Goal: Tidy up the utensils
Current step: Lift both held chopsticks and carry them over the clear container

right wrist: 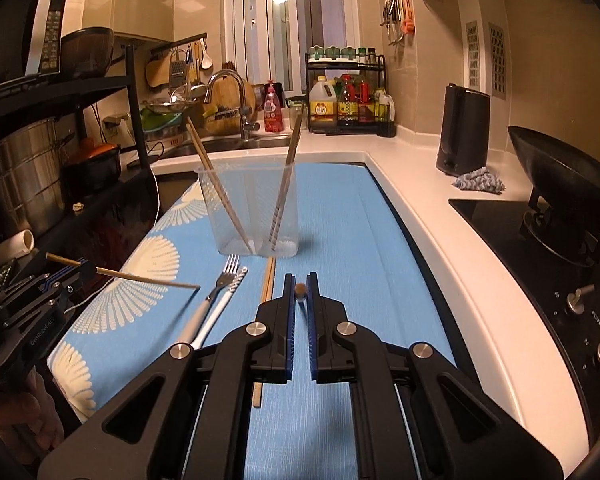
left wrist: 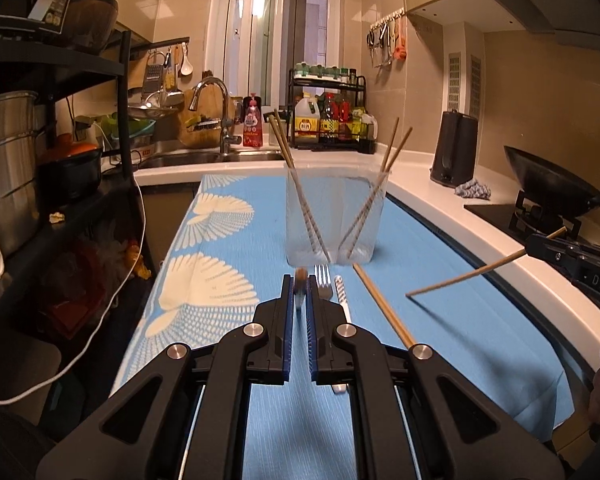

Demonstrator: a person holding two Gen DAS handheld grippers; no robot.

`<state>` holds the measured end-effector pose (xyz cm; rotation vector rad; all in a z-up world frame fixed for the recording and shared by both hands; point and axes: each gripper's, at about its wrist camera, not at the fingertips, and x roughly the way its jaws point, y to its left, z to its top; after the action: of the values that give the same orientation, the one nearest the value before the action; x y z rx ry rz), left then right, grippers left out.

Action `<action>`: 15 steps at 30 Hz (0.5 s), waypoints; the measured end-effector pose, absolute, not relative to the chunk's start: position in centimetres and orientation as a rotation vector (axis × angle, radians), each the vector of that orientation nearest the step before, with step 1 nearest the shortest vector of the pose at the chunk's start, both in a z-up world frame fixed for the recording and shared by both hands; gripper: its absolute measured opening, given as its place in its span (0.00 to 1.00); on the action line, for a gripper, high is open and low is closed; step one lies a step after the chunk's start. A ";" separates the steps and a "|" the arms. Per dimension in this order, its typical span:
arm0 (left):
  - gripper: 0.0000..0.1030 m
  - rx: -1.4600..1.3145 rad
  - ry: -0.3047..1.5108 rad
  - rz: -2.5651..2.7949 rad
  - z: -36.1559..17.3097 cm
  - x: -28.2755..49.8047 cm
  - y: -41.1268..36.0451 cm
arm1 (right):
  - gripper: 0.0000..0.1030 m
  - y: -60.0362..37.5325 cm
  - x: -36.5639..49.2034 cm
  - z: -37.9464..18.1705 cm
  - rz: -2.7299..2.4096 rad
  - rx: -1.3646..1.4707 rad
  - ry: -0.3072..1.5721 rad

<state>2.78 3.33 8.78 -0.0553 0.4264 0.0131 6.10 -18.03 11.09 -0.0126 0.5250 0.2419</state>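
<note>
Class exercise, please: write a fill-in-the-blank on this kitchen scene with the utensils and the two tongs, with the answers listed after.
1. Each of the two tongs, left and right, is shut on a single ____.
2. The clear container holds only ____.
3. The fork lies on a ____ cloth in front of the container.
4. On the stove at the right sits a black ____.

Answers: chopstick; chopsticks; blue; wok

Each camera sat just behind its own fingers, low above the blue cloth (left wrist: 440, 248) on the surface and facing the far sink. Both views shared the clear container (left wrist: 336, 220) of chopsticks, close ahead. The left view caught the right gripper (left wrist: 540, 246) at its right edge; the right view caught the left gripper (right wrist: 82, 274) at its left.
</note>
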 end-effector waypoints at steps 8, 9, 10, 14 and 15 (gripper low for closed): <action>0.06 -0.106 0.437 -0.035 12.6 5.0 5.0 | 0.06 -17.6 7.9 13.6 0.258 -0.008 0.501; 0.06 -0.112 0.445 -0.046 13.0 5.5 5.1 | 0.06 -17.7 8.1 13.9 0.259 -0.008 0.499; 0.06 -0.119 0.454 -0.055 13.3 5.8 5.2 | 0.06 -17.7 8.4 14.3 0.260 -0.007 0.496; 0.06 -0.120 0.476 -0.077 14.1 7.0 4.9 | 0.06 -17.8 9.2 15.2 0.264 -0.001 0.480; 0.06 -0.117 0.479 -0.078 14.3 7.1 4.8 | 0.06 -17.8 9.3 15.3 0.266 0.001 0.479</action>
<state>7.08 4.76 14.26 -0.1170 0.4787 -0.0785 9.34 -17.82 15.34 0.0008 0.4786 0.2663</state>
